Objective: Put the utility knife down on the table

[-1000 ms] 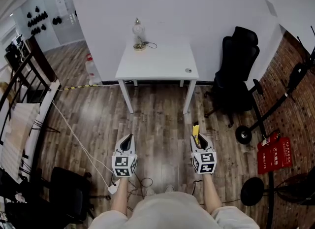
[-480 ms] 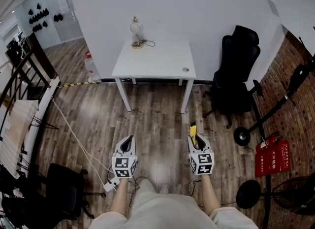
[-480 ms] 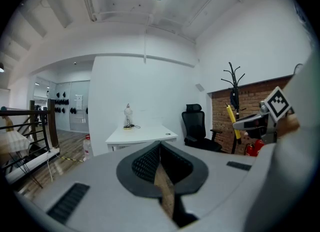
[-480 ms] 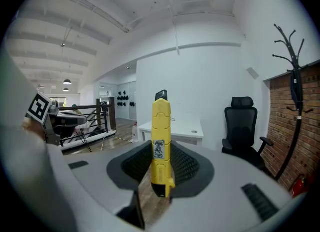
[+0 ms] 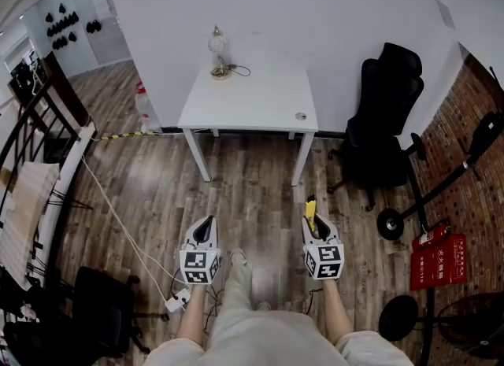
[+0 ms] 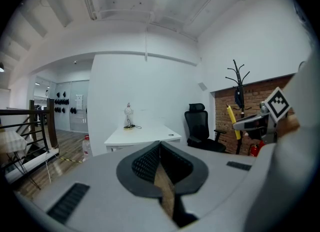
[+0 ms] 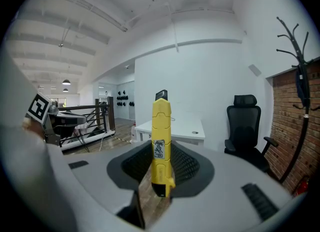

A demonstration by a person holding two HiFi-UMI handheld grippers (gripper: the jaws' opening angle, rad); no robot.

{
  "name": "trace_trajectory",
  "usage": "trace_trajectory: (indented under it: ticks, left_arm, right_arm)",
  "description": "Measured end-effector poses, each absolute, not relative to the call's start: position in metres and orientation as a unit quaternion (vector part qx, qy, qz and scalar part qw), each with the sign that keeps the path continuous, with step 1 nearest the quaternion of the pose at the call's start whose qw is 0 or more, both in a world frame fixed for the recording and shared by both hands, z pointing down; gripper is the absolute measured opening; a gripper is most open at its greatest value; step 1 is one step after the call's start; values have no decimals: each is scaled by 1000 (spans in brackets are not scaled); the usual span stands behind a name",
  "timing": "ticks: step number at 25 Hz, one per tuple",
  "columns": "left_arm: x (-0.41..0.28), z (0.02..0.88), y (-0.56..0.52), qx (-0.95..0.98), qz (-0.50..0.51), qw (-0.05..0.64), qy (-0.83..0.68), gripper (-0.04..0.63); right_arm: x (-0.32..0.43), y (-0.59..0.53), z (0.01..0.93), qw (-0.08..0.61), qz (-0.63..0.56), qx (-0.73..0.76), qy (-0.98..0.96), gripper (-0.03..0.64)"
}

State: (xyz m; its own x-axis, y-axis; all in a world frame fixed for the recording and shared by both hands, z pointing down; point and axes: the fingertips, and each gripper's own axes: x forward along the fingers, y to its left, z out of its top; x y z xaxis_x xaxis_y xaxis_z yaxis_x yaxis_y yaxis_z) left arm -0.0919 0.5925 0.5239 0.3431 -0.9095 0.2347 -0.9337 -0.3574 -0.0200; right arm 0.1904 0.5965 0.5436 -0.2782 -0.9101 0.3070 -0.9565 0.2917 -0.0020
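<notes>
A yellow utility knife [image 7: 161,146] stands upright between the jaws of my right gripper [image 7: 161,168], which is shut on its lower half; its dark tip points up. In the head view the knife [image 5: 311,208] sticks out ahead of the right gripper [image 5: 315,223], over the wooden floor short of the white table [image 5: 260,101]. My left gripper [image 5: 203,229] is held level beside it, shut with nothing between its jaws. In the left gripper view the left gripper [image 6: 160,161] points at the table [image 6: 142,135], and the right gripper [image 6: 250,122] with the knife [image 6: 233,121] shows at the right.
A lamp [image 5: 219,51] with a cord and a small round object [image 5: 300,116] sit on the table. A black office chair [image 5: 383,112] stands right of it. An exercise bike [image 5: 441,175] and red extinguishers [image 5: 438,258] are at far right, a cable [image 5: 118,215] and railing [image 5: 39,144] at left.
The table and chair sit slightly nearer and shifted in the head view; both grippers travel forward together with the person, who is stepping. The knife stays gripped.
</notes>
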Motion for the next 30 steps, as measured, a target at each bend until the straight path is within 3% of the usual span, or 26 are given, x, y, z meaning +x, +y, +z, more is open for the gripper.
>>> trace_trajectory:
  ticks: [30]
  left_arm:
    - [-170, 517, 194, 849, 89, 64, -518, 6]
  right_arm:
    - [109, 233, 530, 144, 90, 621, -766, 109]
